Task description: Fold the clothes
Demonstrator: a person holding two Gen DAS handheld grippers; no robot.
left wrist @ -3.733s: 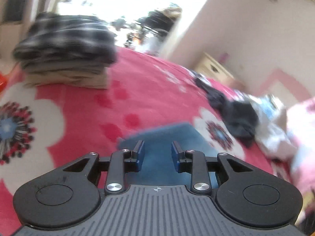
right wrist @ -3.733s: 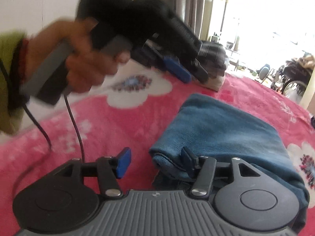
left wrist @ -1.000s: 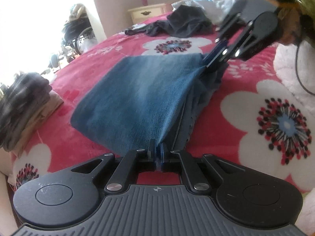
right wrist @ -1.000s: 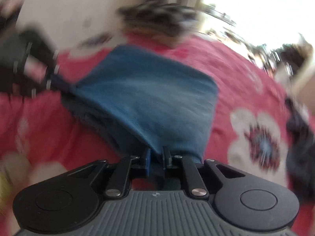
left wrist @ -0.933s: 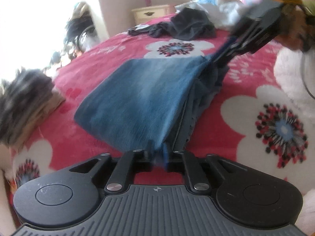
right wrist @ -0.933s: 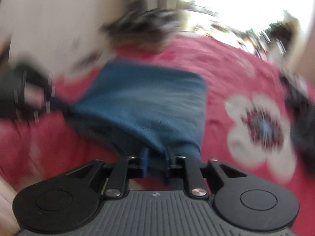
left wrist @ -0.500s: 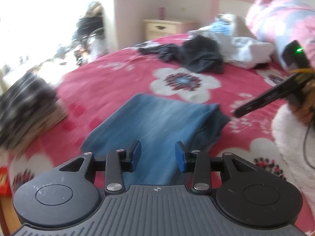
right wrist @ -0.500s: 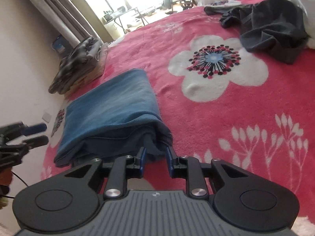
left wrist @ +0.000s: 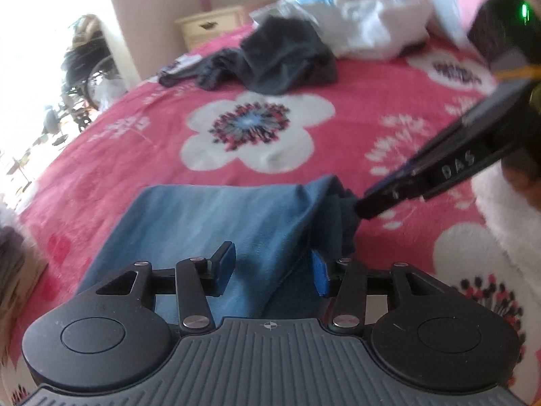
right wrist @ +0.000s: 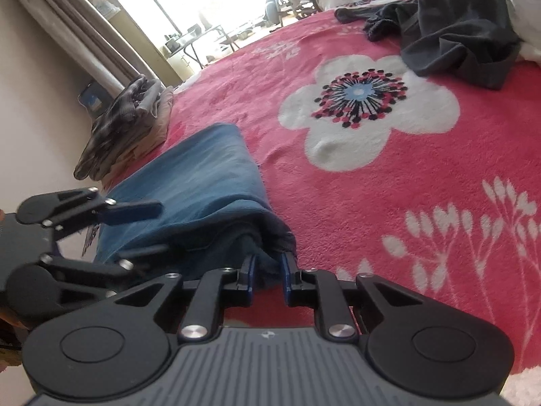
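Folding in progress, seen from both wrist cameras. The blue garment (right wrist: 189,196) is lying folded into a thick rectangle on the red flowered blanket (right wrist: 389,209), at about 10 o'clock from the large white flower in the right wrist view. The right gripper (right wrist: 267,272) is pinching the garment's near corner, its jaws having just closed a little further on the bunched cloth. The left gripper (left wrist: 274,267) is hovering over the opposite end with its jaws having just been opening; they are standing apart, with the cloth lying under and between them but not pressed.

A stack of folded clothes (right wrist: 125,125) is sitting at 10 o'clock beyond the blue garment, suggesting earlier pieces are finished. A dark crumpled garment (left wrist: 280,57) at 12 o'clock in the left wrist view, and white laundry (left wrist: 365,23) just behind it, are waiting unfolded. Judged from this, the blue piece is nearly done and probably needs only moving to the stack; at least two items are remaining.
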